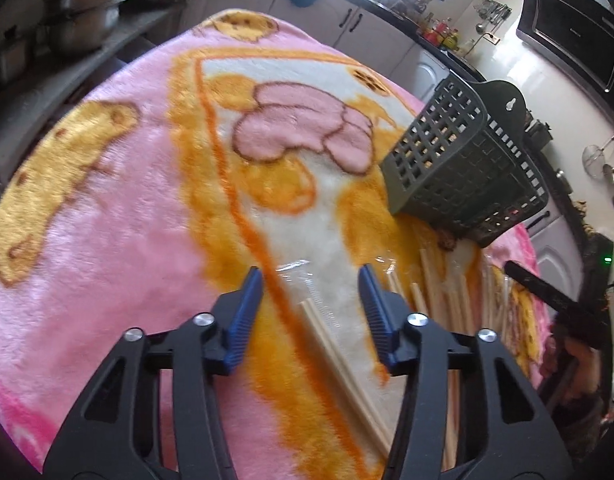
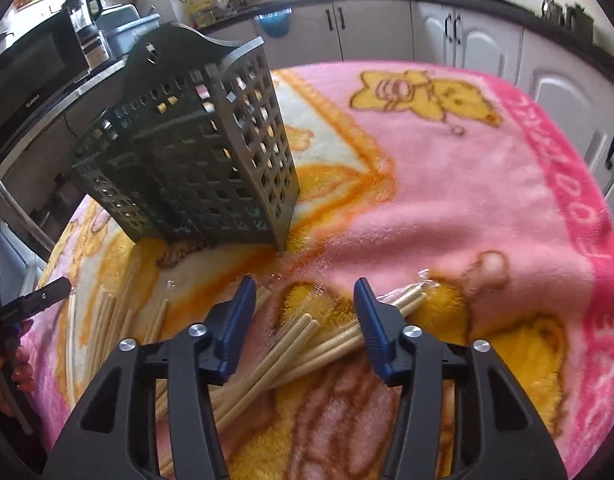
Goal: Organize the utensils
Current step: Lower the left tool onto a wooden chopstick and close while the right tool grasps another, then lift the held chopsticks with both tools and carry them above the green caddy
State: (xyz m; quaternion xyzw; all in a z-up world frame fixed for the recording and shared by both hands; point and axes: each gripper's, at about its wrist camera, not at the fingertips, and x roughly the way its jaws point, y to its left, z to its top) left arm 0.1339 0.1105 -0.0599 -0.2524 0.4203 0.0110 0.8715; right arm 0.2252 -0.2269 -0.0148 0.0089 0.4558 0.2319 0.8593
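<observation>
Chopsticks [image 2: 291, 344] lie loose on the blanket-covered worktop [image 2: 447, 184], near the dark slotted holder [image 2: 195, 152]. Both grippers, left [image 1: 311, 312] and right [image 2: 303, 320], hover with fingers spread (nothing gripped); picking likely comes next, demanding a centred pinch.

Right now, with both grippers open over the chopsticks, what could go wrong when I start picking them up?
1. The chopsticks lie crossed in a loose pile, so closing the right gripper may catch several or scatter them.
2. Some pairs sit in clear plastic sleeves, which could slip in the left gripper.
3. The slotted holder sits on soft blanket; a nudge might tip it.
</observation>
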